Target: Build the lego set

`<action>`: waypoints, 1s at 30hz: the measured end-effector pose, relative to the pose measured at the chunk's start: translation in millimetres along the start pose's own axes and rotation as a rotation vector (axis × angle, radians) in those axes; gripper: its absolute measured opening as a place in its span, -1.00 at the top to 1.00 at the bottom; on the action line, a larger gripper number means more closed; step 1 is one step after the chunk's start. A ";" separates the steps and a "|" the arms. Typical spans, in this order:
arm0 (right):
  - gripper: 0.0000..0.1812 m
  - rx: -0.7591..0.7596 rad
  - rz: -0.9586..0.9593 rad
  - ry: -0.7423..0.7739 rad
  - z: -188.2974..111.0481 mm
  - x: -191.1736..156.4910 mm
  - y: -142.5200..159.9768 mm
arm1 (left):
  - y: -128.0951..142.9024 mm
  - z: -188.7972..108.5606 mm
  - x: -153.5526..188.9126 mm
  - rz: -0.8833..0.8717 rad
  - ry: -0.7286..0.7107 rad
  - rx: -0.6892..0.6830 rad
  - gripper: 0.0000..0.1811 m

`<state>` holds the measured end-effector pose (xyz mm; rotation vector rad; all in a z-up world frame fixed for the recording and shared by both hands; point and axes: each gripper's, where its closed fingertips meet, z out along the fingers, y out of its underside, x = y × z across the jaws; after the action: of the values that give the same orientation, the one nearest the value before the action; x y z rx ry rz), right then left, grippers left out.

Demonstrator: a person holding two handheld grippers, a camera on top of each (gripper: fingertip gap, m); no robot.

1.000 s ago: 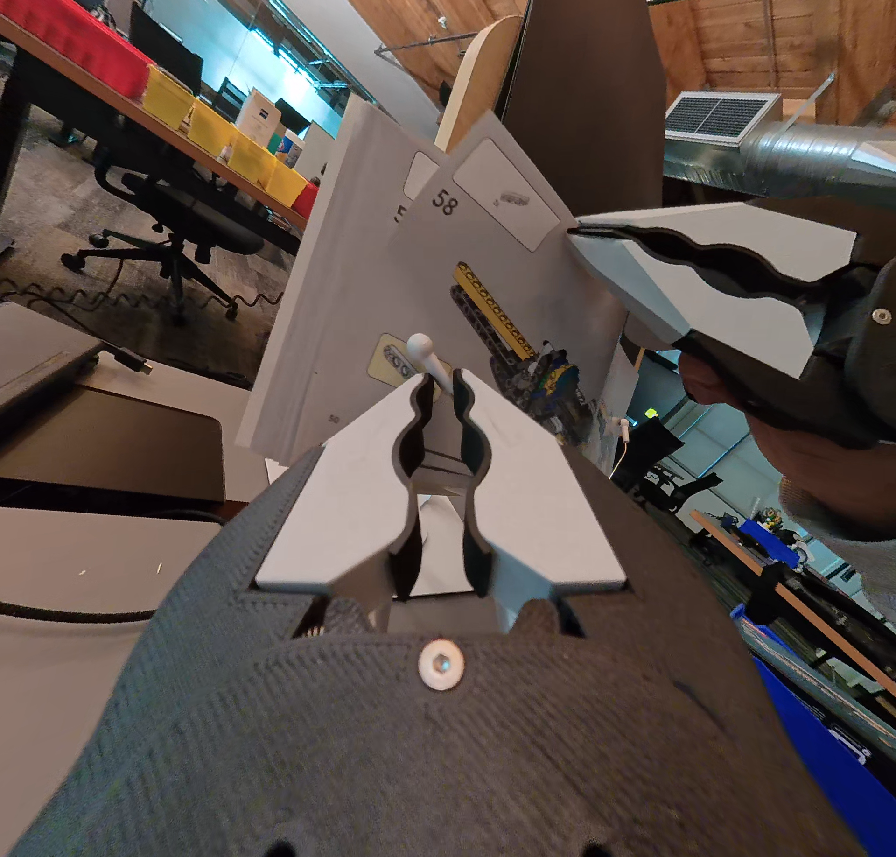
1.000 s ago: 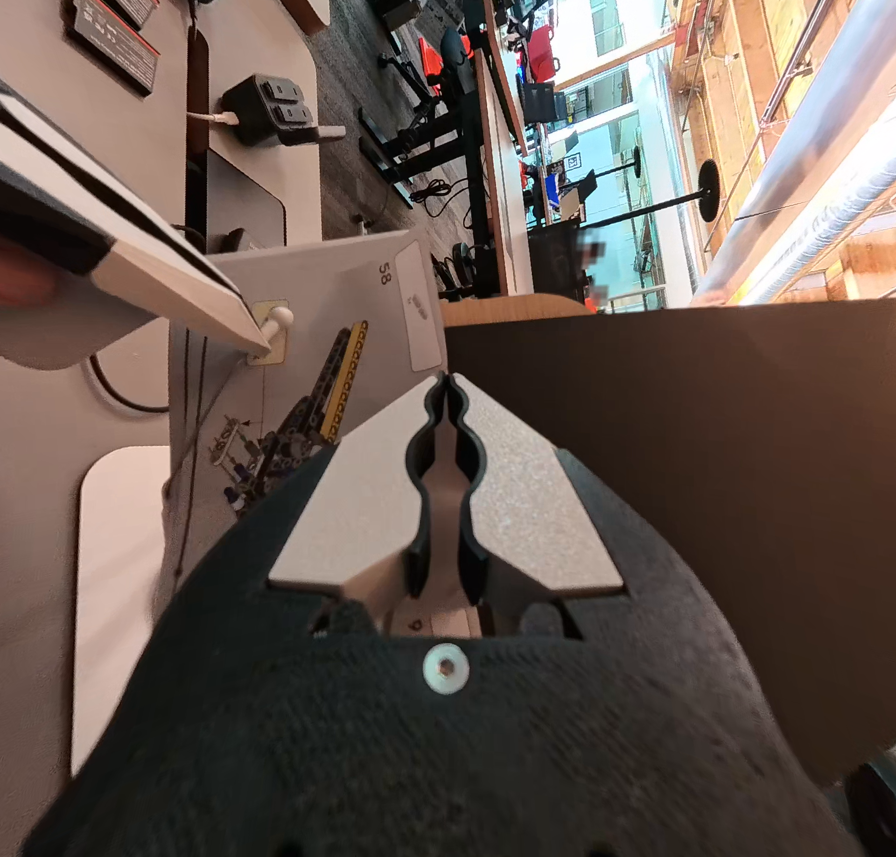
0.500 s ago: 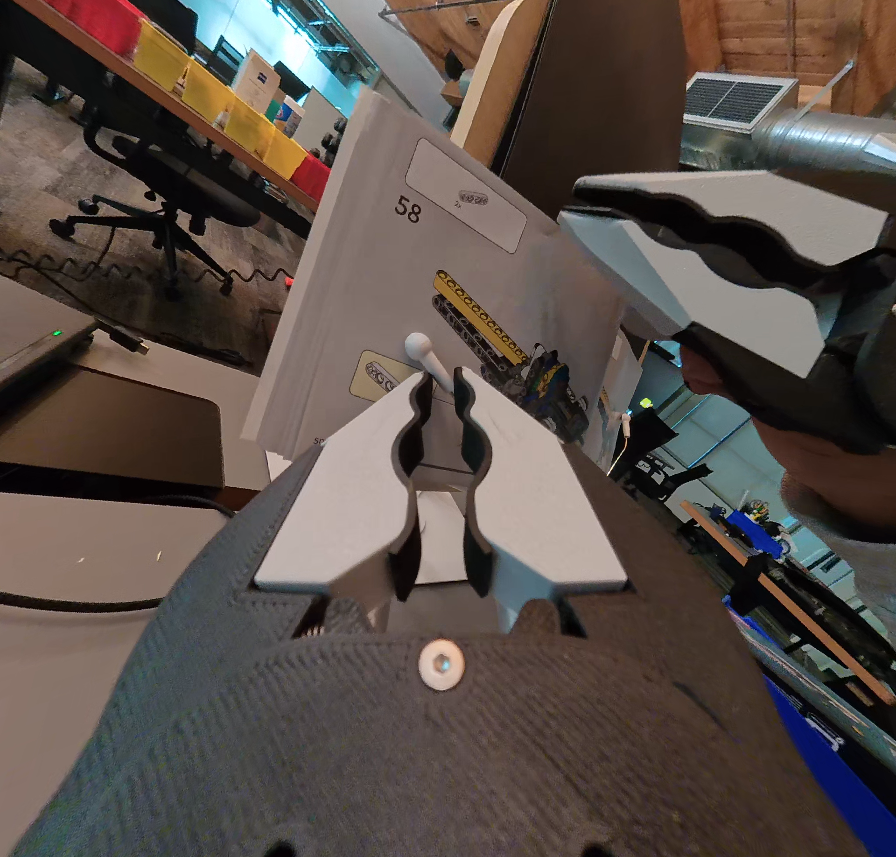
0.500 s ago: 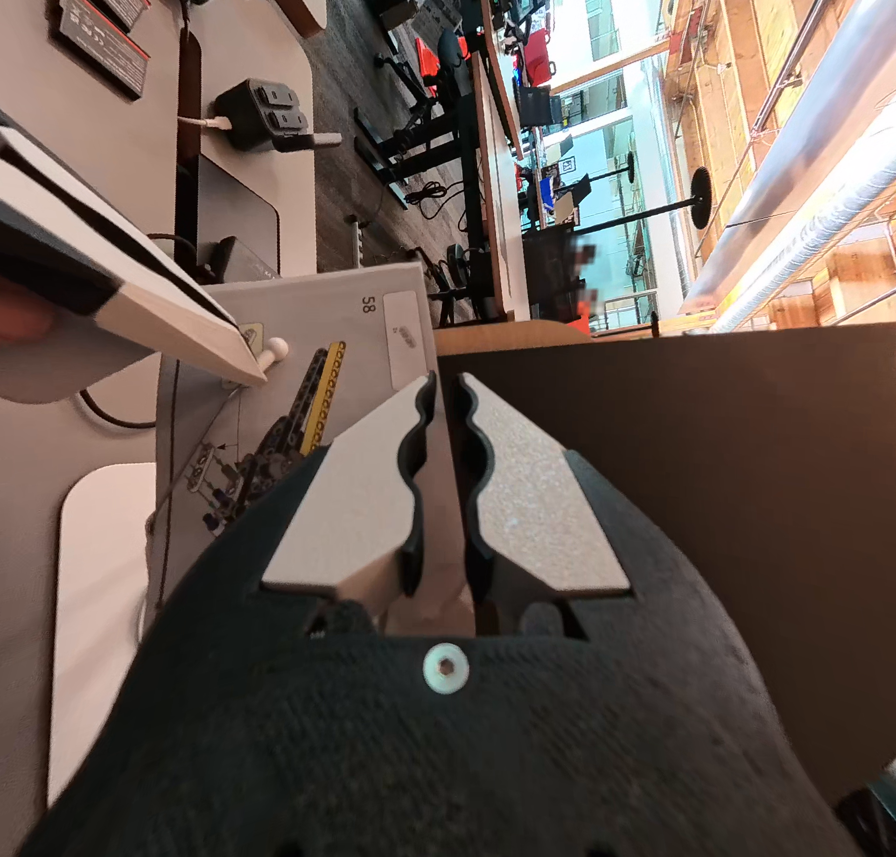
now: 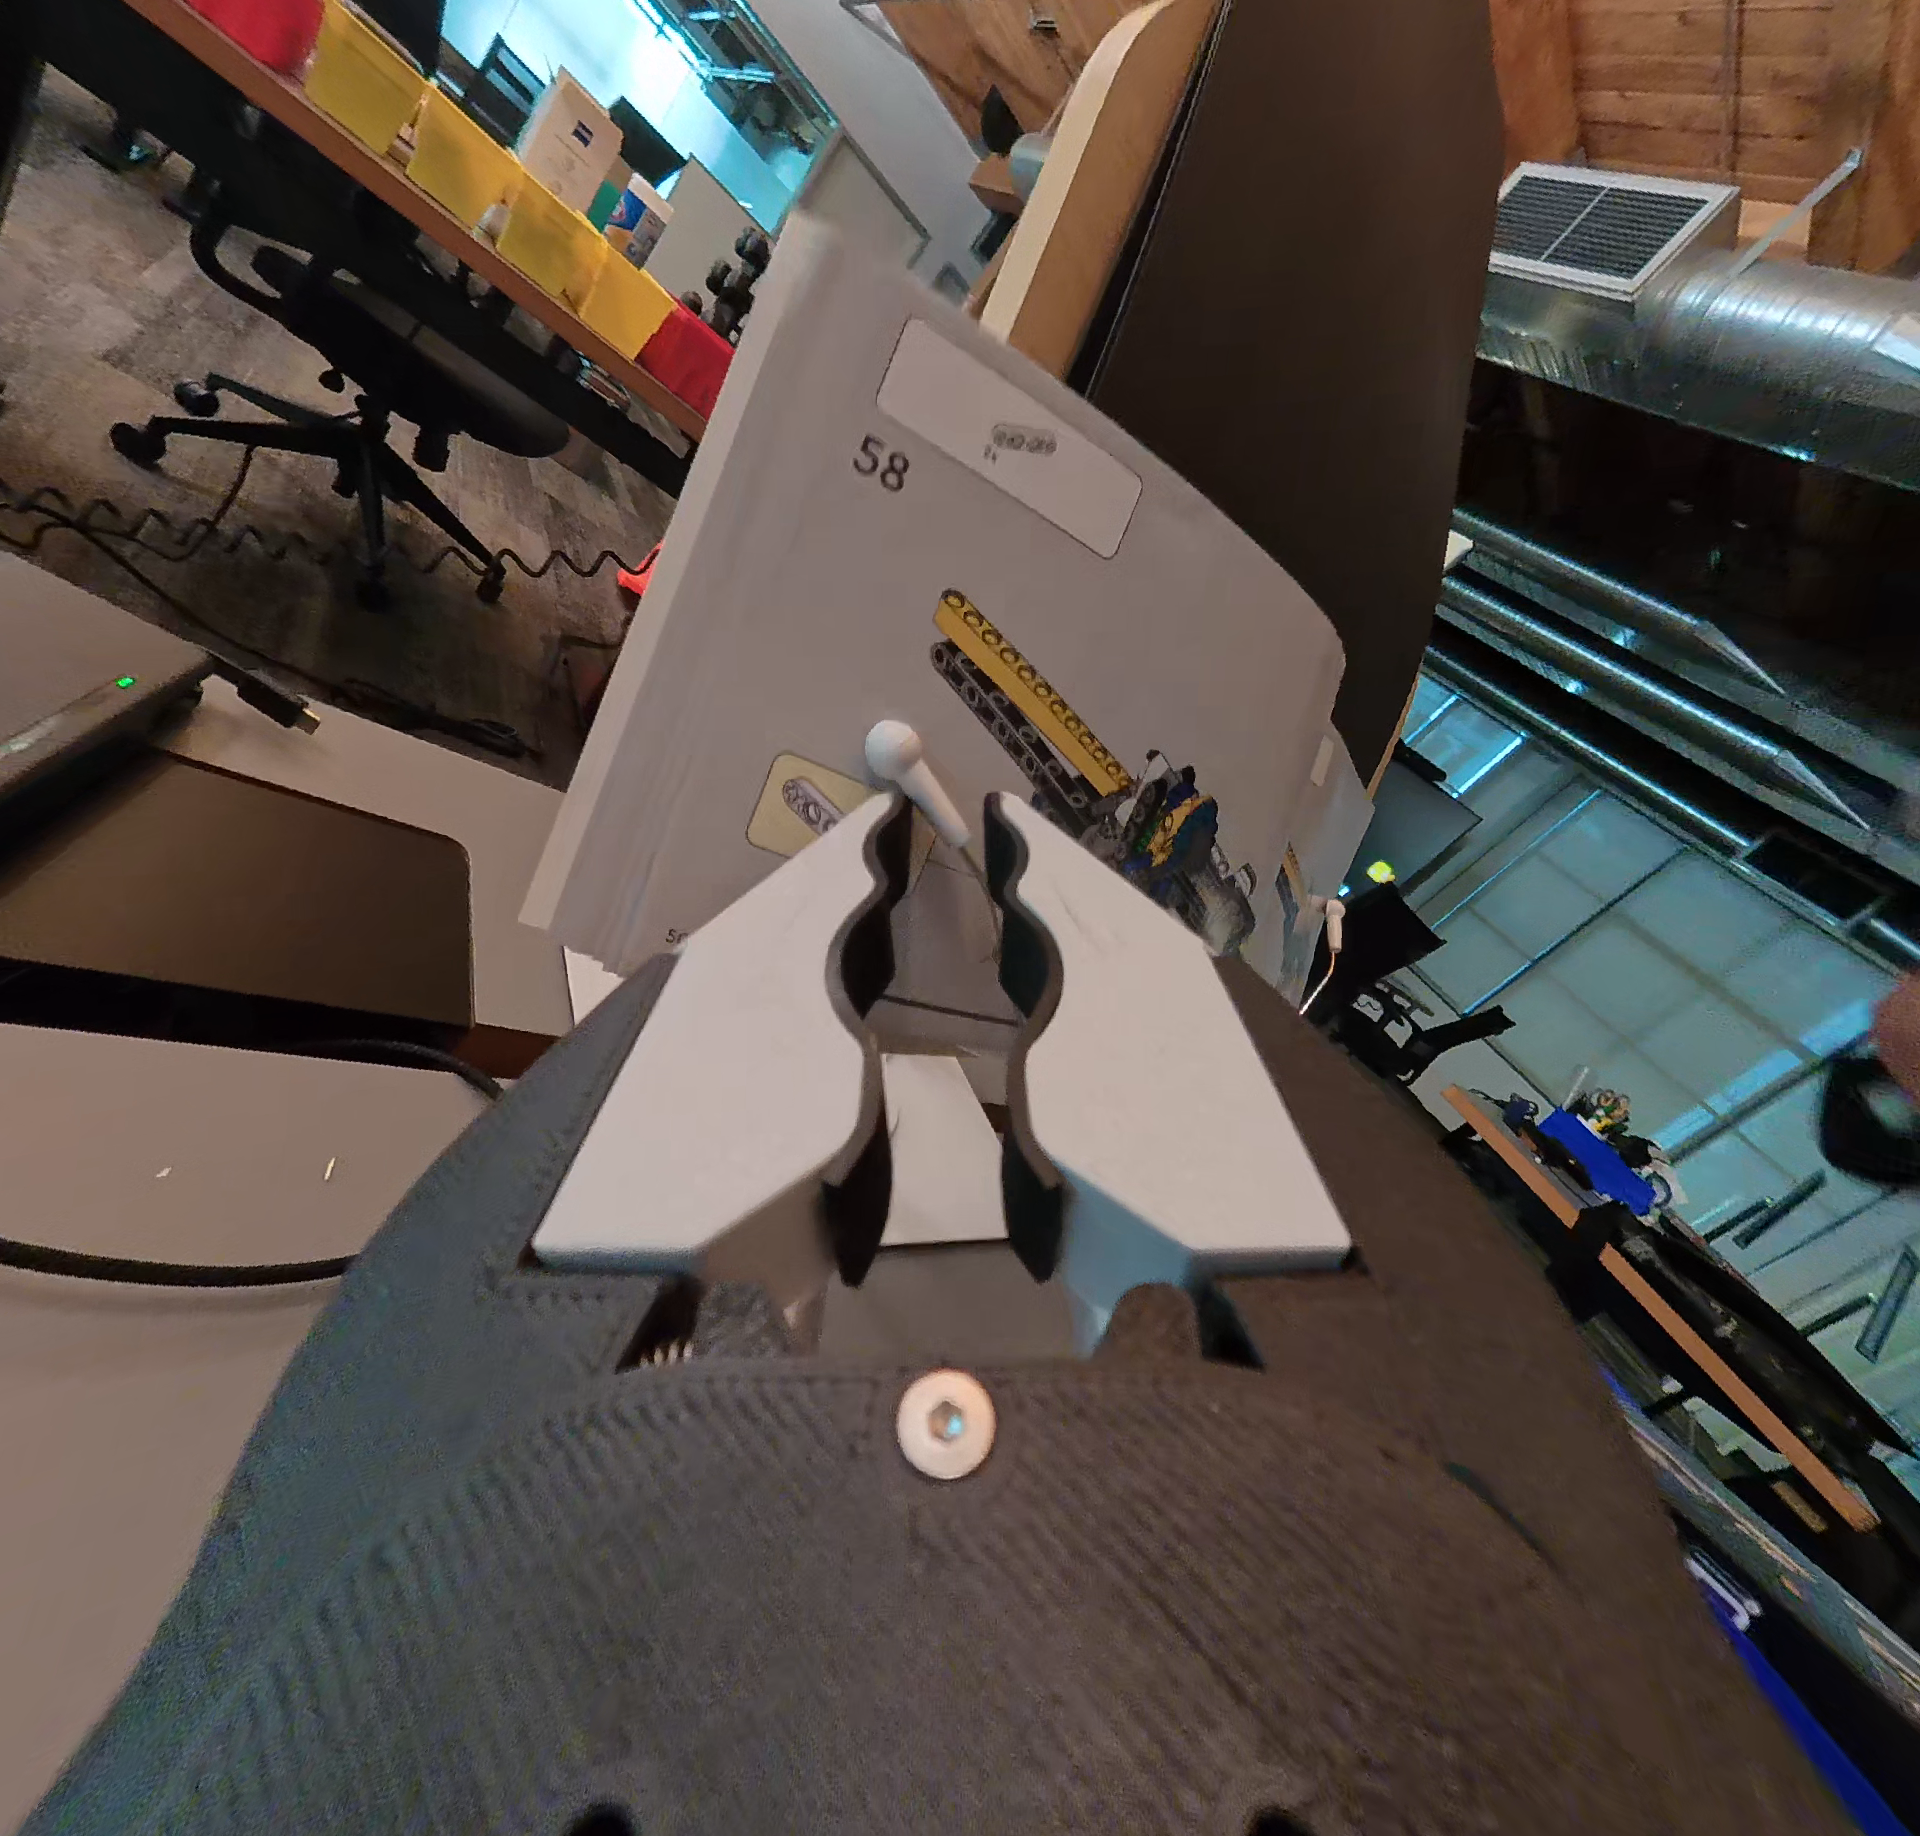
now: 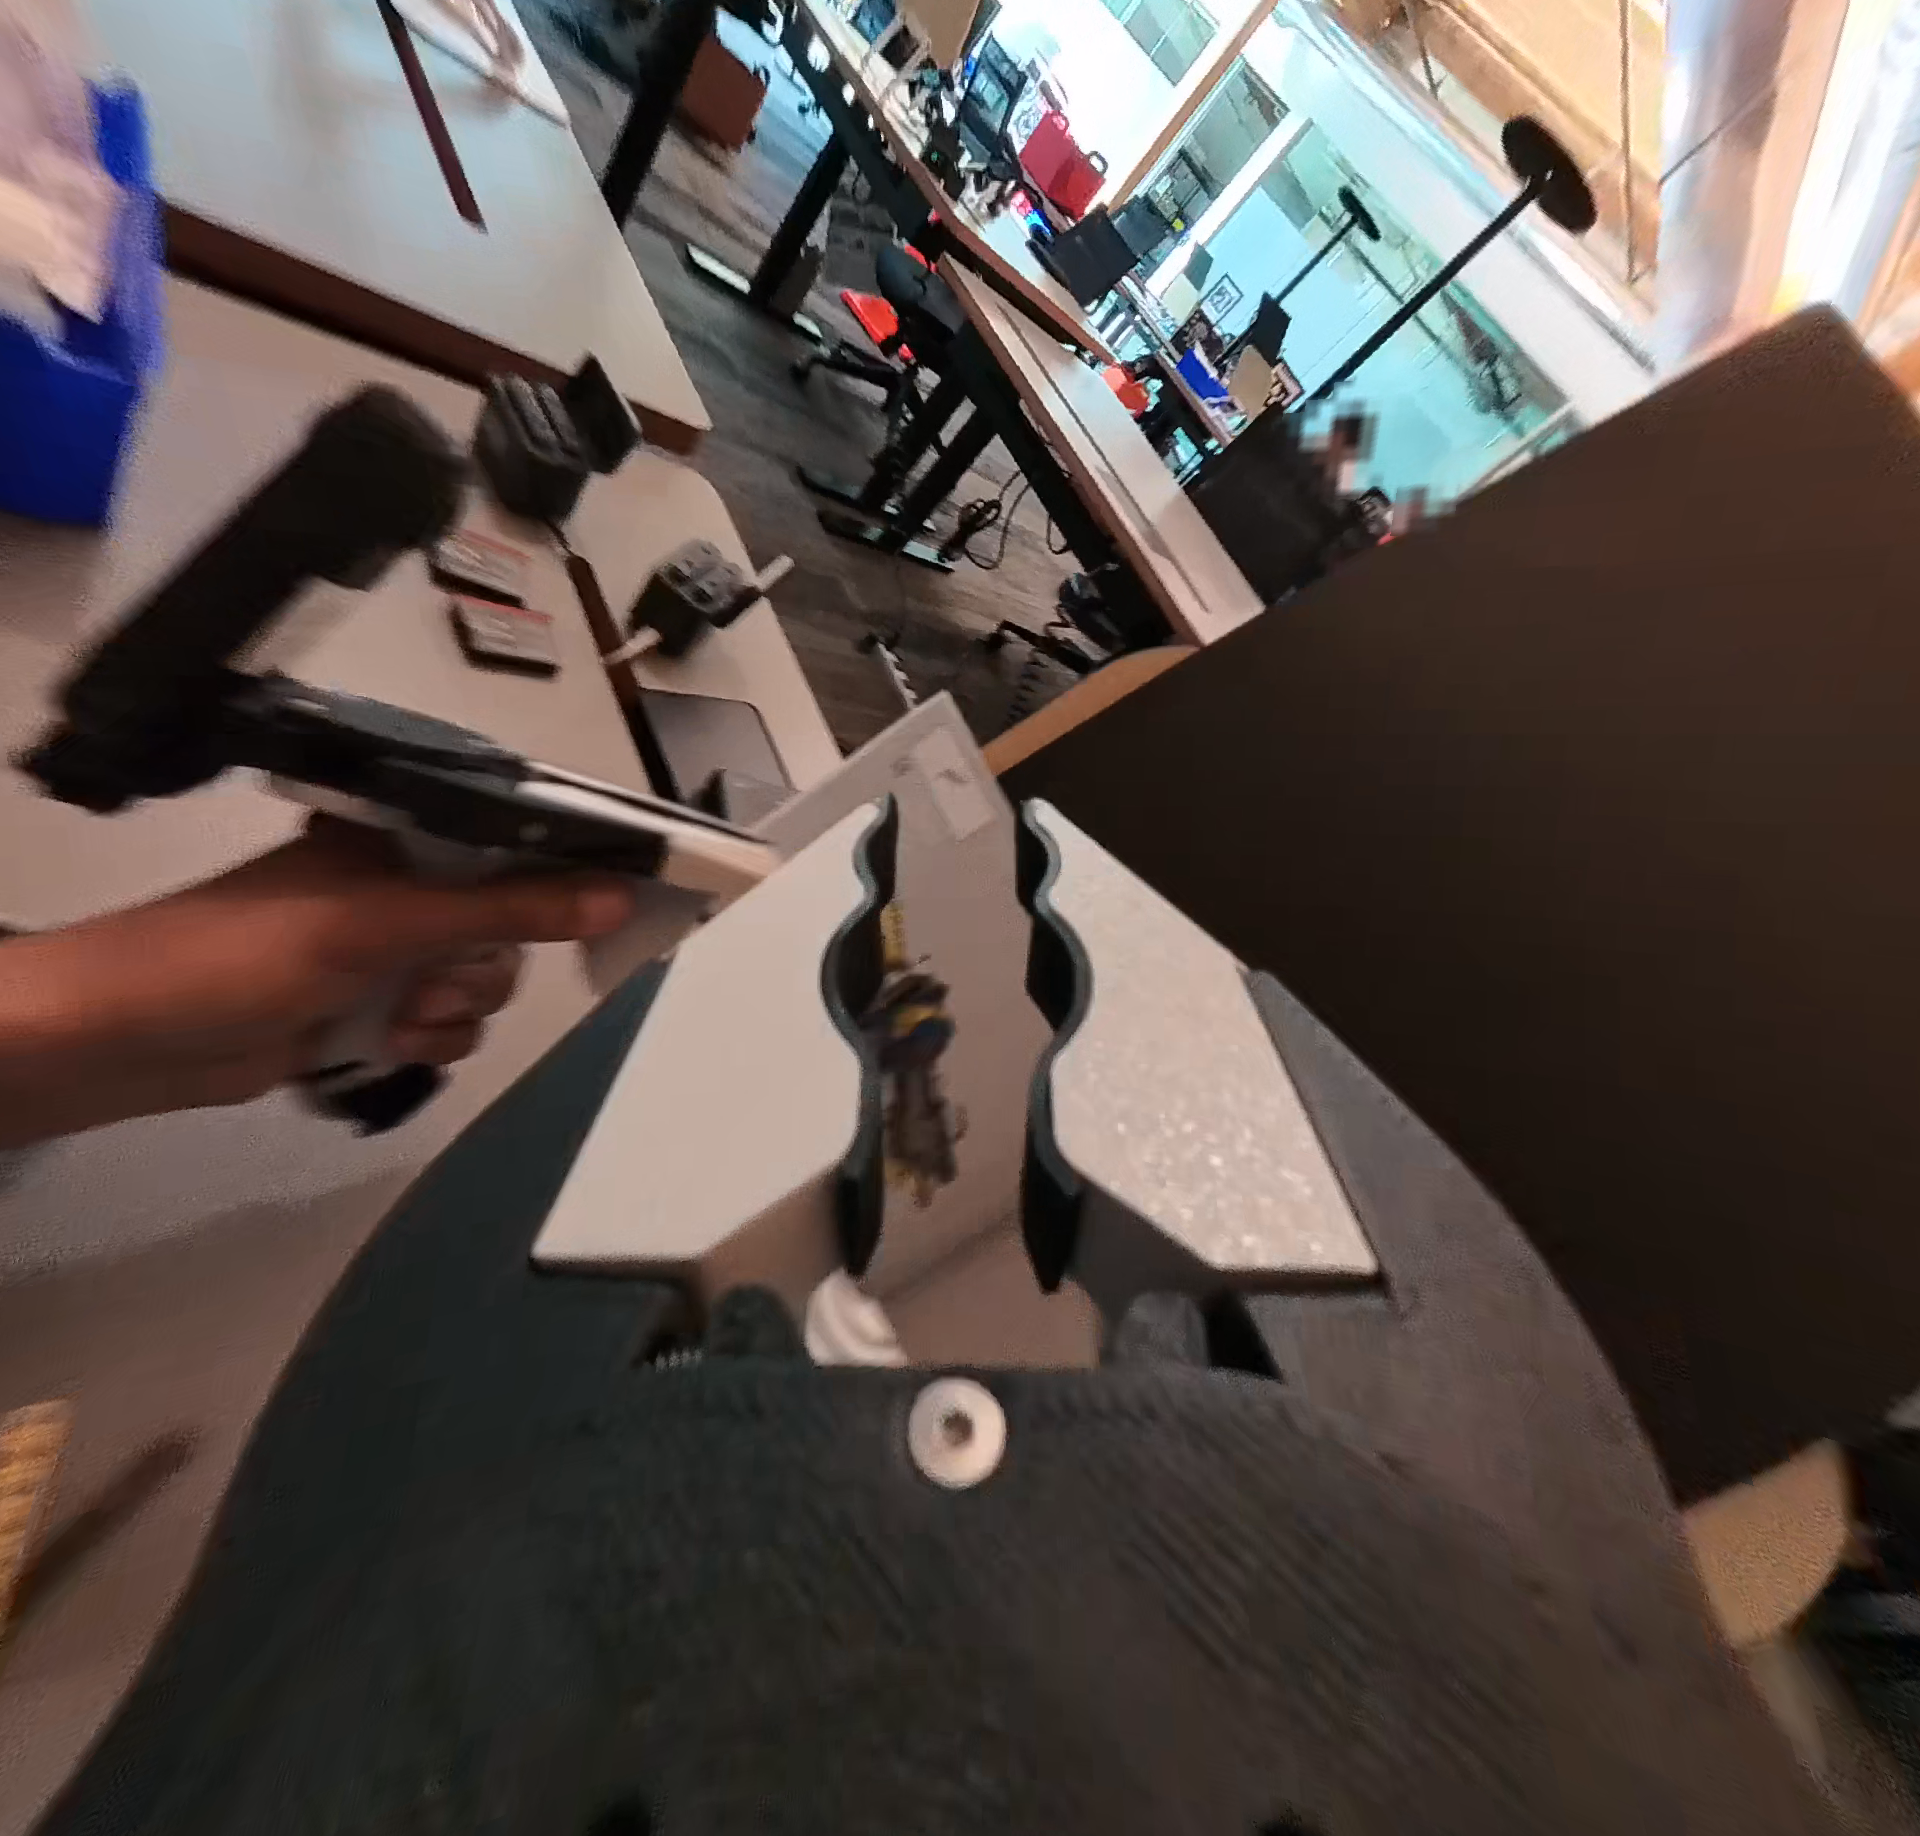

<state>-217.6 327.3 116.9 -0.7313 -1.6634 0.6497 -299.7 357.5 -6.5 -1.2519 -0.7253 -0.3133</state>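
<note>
Open-plan office, grey desk [image 5: 156,1142]. Grey paper lego instruction booklet [image 5: 831,623] stands upright ahead; left gripper [image 5: 940,815] pinches thin white ball-ended pin [image 5: 914,773]; right gripper [image 6: 956,820] spread, empty.

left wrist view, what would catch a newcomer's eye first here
The open instruction booklet standing upright in the middle, its page showing a yellow and black beam drawing. Right in front of it, the left gripper has a small white ball-ended pin poking out from its jaws. A row of yellow bins lines the upper-left bench.

Yellow bins [image 5: 457,139] line a bench [image 5: 343,150]; office chair [image 5: 353,373] below; dark divider panel [image 6: 1507,851].
</note>
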 end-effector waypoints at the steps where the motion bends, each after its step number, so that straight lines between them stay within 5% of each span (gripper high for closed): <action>1: 0.75 0.007 0.055 -0.008 -16.6 -7.1 -1.3 | -3.3 -1.3 0.4 0.003 -0.007 0.010 0.84; 7: 0.70 -0.064 0.199 0.085 -127.7 -59.5 33.6 | -40.1 -19.9 12.0 0.002 -0.022 0.097 0.63; 14: 0.69 -0.231 0.435 0.257 -214.8 -129.5 113.3 | -58.1 -76.9 80.1 0.063 0.035 0.153 0.59; 21: 0.65 -0.200 0.589 0.237 -225.9 -181.2 122.6 | 15.7 -175.7 86.6 0.320 -0.078 -0.117 0.57; 26: 0.64 -0.242 0.583 0.236 -210.0 -194.1 141.5 | 124.3 -243.5 102.3 0.080 0.070 -0.419 0.57; 30: 0.54 -0.270 0.676 0.242 -200.0 -197.1 150.1 | 160.4 -276.6 94.8 0.225 0.042 -0.444 0.60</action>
<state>28.2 283.6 -80.8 -1.5382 -1.2780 0.7669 -45.3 163.8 -101.0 -1.7260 -0.4843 -0.3242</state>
